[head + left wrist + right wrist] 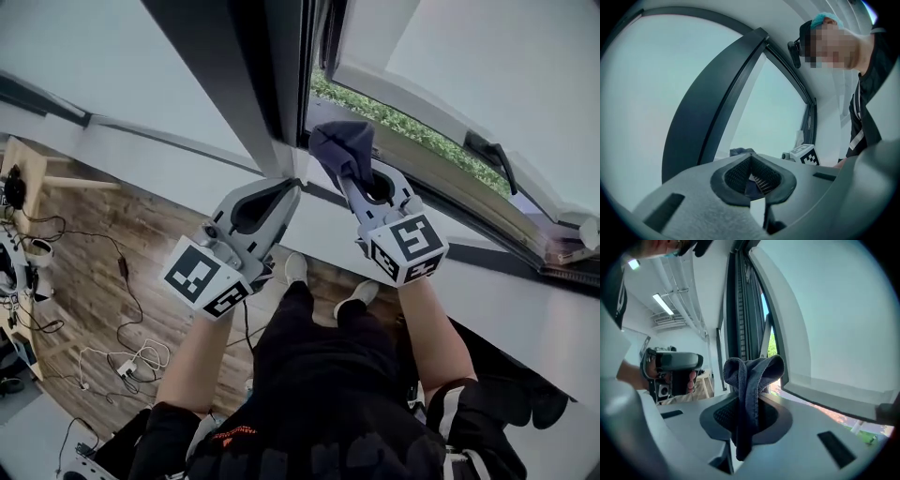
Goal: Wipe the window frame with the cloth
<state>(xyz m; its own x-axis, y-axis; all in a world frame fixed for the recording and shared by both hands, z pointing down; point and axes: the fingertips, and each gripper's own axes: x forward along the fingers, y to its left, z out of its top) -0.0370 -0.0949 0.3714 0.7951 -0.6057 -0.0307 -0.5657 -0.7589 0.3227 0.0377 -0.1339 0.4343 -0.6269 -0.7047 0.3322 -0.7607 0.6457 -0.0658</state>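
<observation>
The wall [112, 75] takes up most of the head view, crossed by the dark window frame [234, 84], whose upright runs down to a lower rail. To its right the sash [487, 66] stands swung open, with greenery [403, 122] showing through the gap. Below lies a wood floor [103, 262] with loose cables [122, 356] on it, and the person's shoes [295, 267] show between the two arms. The left gripper [292, 183] points its tip at the foot of the upright, just beside it; in its own view its jaws are pressed together at the tip with nothing held, and the frame [693, 122] curves up behind the left gripper [751, 156]. The right gripper [366, 183] is raised to the opening just right of the upright, well clear of the sash. Its jaws pinch the dark blue cloth [342, 145], which bunches above the tips at the lower rail; whether it presses on the rail cannot be told. In the right gripper view the cloth [752, 371] folds over above the right gripper [746, 404] and a tail hangs down through the jaws, with the frame [740, 310] rising straight behind.
</observation>
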